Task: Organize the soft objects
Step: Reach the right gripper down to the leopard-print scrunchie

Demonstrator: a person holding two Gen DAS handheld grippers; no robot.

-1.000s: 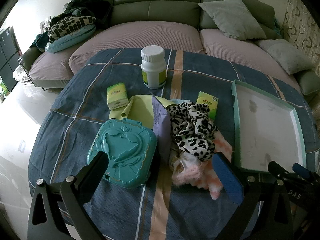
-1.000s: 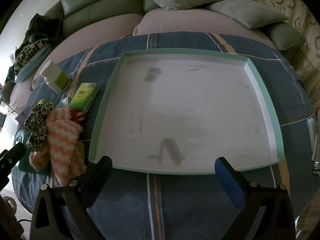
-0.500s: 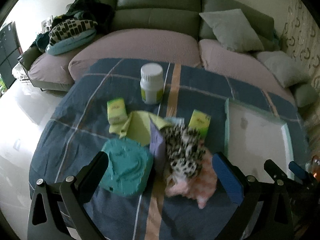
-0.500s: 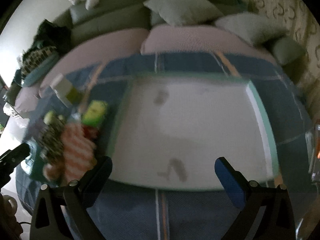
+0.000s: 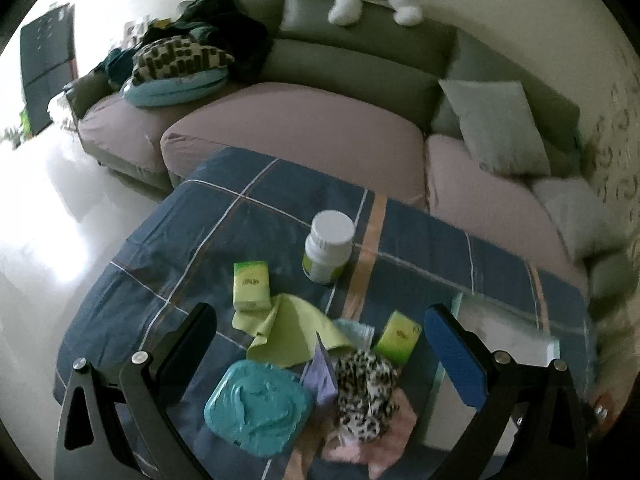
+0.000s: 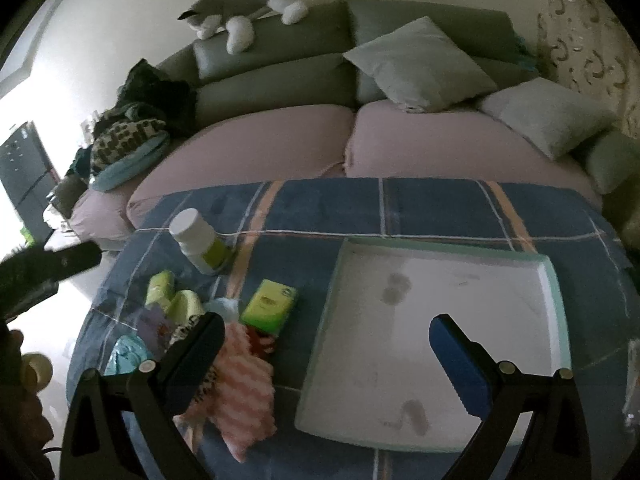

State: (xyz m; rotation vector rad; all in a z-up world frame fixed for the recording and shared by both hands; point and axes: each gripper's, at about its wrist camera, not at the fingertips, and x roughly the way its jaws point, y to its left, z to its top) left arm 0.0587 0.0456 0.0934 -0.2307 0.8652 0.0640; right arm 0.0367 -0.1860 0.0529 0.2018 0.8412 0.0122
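Observation:
A pile of soft things lies on the plaid tablecloth: a leopard-print cloth (image 5: 366,390), a pink striped cloth (image 6: 242,390), a yellow-green cloth (image 5: 290,330) and a lilac cloth (image 5: 324,376). A white tray with a green rim (image 6: 552,280) sits to their right, with nothing in it. My left gripper (image 5: 320,344) is open and empty, held above the pile. My right gripper (image 6: 326,346) is open and empty, above the tray's left edge.
A teal plastic case (image 5: 258,406), a white bottle (image 5: 328,246) and two green boxes (image 5: 250,290) (image 5: 396,336) lie around the pile. A sofa with cushions (image 6: 420,64) and a plush dog (image 6: 244,12) stands behind the table.
Both grippers have risen and pulled back from the table, so the table looks smaller and more of the sofa shows. Both stay open and empty.

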